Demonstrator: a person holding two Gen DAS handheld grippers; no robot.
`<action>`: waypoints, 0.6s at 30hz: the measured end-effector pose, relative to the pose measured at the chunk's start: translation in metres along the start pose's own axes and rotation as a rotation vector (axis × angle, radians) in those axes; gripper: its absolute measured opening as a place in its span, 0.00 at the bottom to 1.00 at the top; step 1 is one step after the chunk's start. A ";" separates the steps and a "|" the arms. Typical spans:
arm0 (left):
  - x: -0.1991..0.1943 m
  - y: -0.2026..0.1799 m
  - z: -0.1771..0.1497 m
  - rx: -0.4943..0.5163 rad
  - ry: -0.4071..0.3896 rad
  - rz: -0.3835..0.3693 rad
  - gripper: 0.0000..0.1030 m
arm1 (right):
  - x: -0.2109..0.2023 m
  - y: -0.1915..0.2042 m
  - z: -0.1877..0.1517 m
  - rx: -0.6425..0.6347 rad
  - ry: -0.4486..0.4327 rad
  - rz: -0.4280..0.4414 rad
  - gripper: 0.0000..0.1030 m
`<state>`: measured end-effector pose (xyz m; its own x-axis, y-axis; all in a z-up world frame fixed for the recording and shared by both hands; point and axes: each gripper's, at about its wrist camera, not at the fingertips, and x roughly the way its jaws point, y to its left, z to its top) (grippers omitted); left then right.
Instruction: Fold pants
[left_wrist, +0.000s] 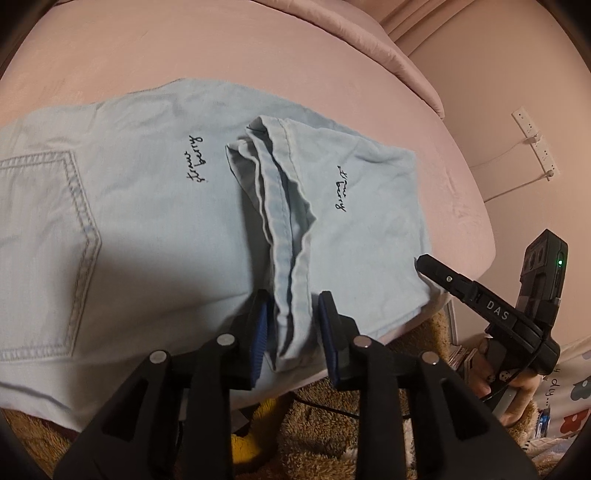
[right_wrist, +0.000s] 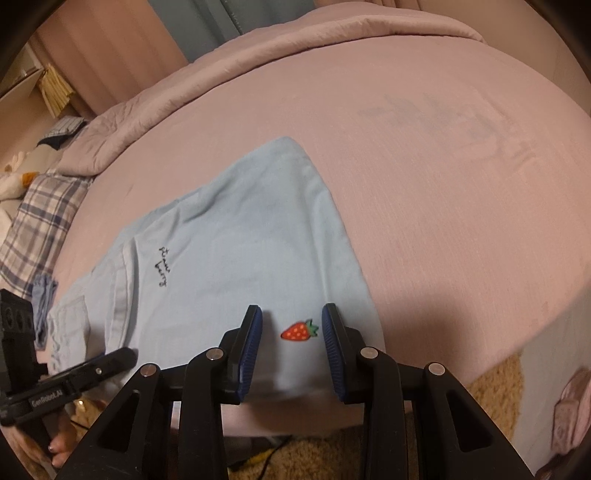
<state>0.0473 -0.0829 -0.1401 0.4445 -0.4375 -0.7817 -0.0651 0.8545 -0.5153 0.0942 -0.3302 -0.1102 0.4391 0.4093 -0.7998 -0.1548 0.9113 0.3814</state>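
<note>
Light blue pants (left_wrist: 147, 206) lie on a pink bed, with the legs folded over so the hem ends (left_wrist: 280, 221) lie across the seat. My left gripper (left_wrist: 291, 325) is open, its blue pads on either side of the hems at the bed's near edge. My right gripper (right_wrist: 291, 339) is open over the fold end of the pants (right_wrist: 236, 236), astride a red strawberry patch (right_wrist: 299, 330). The right gripper also shows in the left wrist view (left_wrist: 480, 295), and the left gripper in the right wrist view (right_wrist: 74, 376).
The pink bed (right_wrist: 443, 184) stretches far beyond the pants, with a rumpled quilt (right_wrist: 221, 66) at the back. A plaid pillow (right_wrist: 40, 218) lies at the left. A brown shaggy rug (left_wrist: 332, 435) covers the floor below the bed edge. A power strip (left_wrist: 535, 144) hangs on the wall.
</note>
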 end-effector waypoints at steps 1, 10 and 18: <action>-0.001 0.000 -0.003 -0.001 -0.003 -0.003 0.28 | -0.001 0.000 0.000 0.004 0.000 0.002 0.32; 0.000 0.012 -0.008 -0.059 -0.018 -0.069 0.14 | -0.015 -0.006 0.001 0.042 -0.014 0.027 0.36; -0.011 0.005 -0.011 0.000 -0.043 -0.013 0.14 | -0.022 -0.021 -0.003 0.088 -0.039 -0.019 0.51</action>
<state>0.0319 -0.0768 -0.1381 0.4837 -0.4360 -0.7589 -0.0595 0.8487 -0.5255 0.0854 -0.3577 -0.1020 0.4759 0.3880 -0.7893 -0.0682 0.9110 0.4067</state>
